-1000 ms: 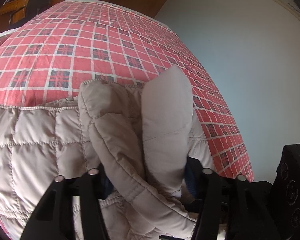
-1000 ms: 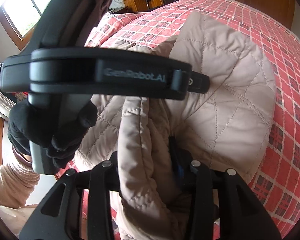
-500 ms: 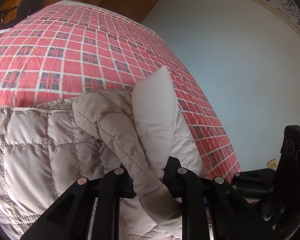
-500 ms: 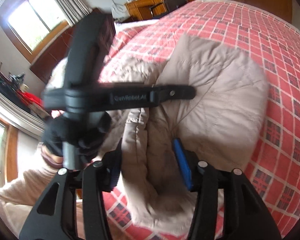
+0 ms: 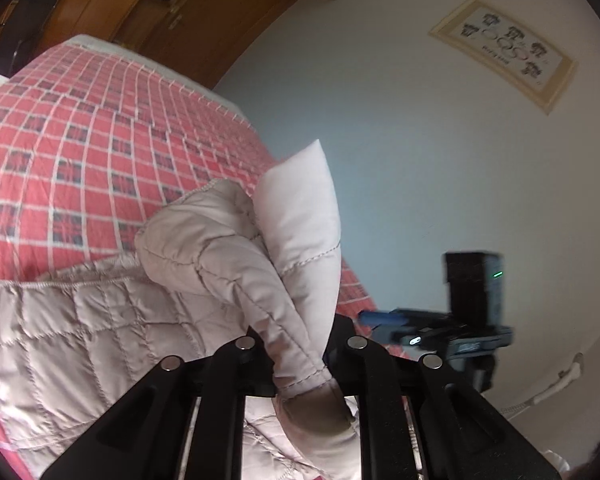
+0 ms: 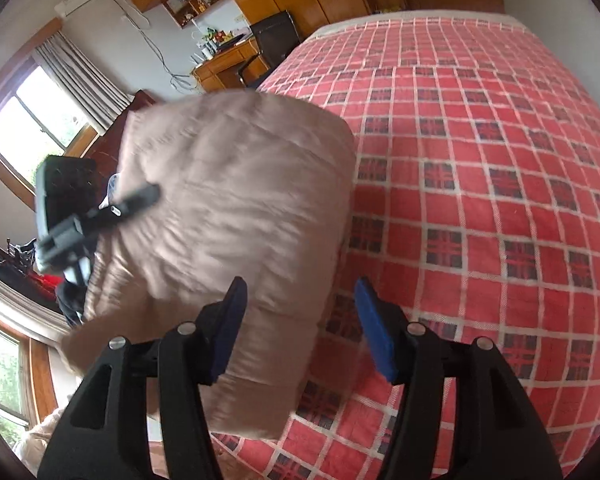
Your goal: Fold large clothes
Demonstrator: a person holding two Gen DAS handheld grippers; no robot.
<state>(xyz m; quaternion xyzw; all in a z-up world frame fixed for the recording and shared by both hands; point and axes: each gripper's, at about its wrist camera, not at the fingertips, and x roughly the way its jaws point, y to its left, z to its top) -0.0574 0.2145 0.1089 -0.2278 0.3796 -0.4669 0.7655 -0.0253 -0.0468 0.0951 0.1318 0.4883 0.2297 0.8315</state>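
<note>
The jacket (image 5: 100,320) lies on the bed (image 6: 480,160), a bunched fold clamped in the left hand-held gripper (image 5: 300,350); the right hand-held gripper (image 6: 300,320) stands spread and empty just above it. The slick, puffy bunch could slip loose and spoil the fold. The framed picture (image 5: 504,52) carries writing too small to read.
</note>
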